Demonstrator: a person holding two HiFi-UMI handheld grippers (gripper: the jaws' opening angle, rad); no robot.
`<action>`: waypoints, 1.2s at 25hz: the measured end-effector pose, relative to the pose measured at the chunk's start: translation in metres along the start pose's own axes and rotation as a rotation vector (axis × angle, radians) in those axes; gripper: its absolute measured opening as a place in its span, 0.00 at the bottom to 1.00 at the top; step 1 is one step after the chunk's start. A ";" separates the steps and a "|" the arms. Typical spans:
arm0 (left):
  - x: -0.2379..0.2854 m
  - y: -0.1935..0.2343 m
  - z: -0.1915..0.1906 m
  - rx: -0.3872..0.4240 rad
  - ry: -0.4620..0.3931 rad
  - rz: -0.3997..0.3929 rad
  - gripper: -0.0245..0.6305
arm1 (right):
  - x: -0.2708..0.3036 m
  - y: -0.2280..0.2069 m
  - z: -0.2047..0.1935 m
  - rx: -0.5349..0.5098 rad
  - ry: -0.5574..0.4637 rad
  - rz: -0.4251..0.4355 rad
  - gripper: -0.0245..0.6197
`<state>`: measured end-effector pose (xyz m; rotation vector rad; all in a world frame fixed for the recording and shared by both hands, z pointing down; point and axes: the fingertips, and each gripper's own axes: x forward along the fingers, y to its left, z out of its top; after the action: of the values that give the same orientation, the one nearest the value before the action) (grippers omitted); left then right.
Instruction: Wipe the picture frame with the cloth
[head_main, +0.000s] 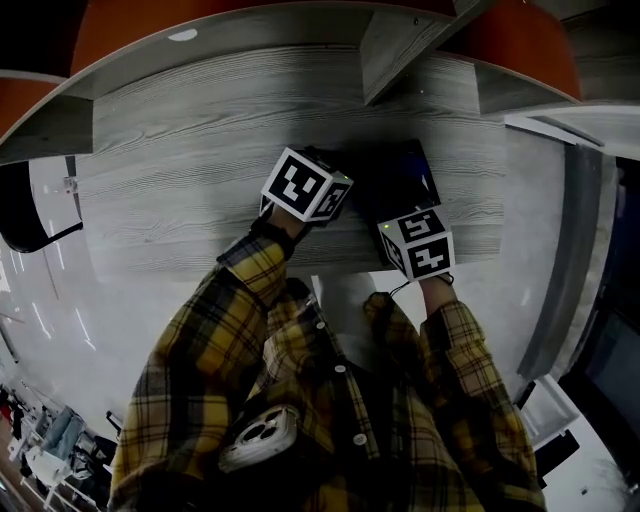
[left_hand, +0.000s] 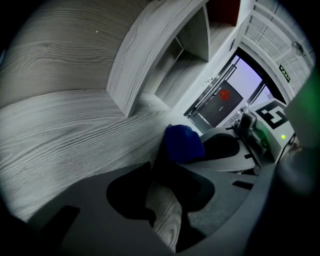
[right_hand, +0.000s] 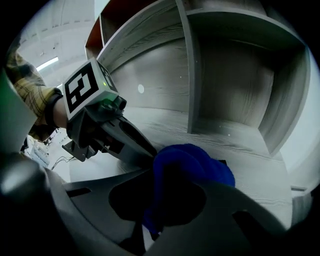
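Ok, tight spot: the left gripper (left_hand: 162, 167) and right gripper (right_hand: 184, 172) work almost tip to tip over the picture frame (head_main: 415, 172), a dark rectangle that looks to lie flat on the grey wood-grain desk (head_main: 190, 150). Bare desk runs wide on the outer side of the left jaws. Ahead of both jaw pairs there is a strip of free desk, then the shelf unit's upright divider (head_main: 400, 45) and its back wall. Behind the jaws the desk's front edge is near, just under the right gripper's marker cube. The left jaws are drawn in on a dark edge that reads as the frame, with wood grain showing through the gap lower down. The right jaws pinch the blue cloth (right_hand: 192, 160), bunched into a wad that bulges out past the tips and rests on the frame, just ahead of and beside the left jaws. A frame corner peeks out beyond the cloth. Both arms in plaid sleeves (head_main: 250, 275) reach forward, the left a bit further in, grippers angled toward each other. A phone (head_main: 260, 435) sits in the shirt pocket. The room has a glossy white floor (head_main: 60, 300), orange-red panels above the shelves and a glass door past the right gripper.
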<state>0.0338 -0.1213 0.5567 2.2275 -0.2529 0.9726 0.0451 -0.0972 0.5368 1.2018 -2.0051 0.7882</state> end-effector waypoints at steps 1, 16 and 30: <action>0.000 0.000 0.000 -0.001 -0.001 0.001 0.20 | -0.002 0.002 -0.003 0.006 0.008 0.005 0.11; 0.000 0.001 0.000 -0.004 -0.015 0.016 0.20 | -0.057 0.023 -0.082 0.084 0.106 0.039 0.11; 0.001 -0.001 0.001 0.014 -0.024 0.031 0.20 | -0.098 0.020 -0.084 0.155 0.085 0.054 0.11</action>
<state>0.0350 -0.1214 0.5564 2.2556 -0.2928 0.9676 0.0810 0.0244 0.5072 1.1842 -1.9428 1.0208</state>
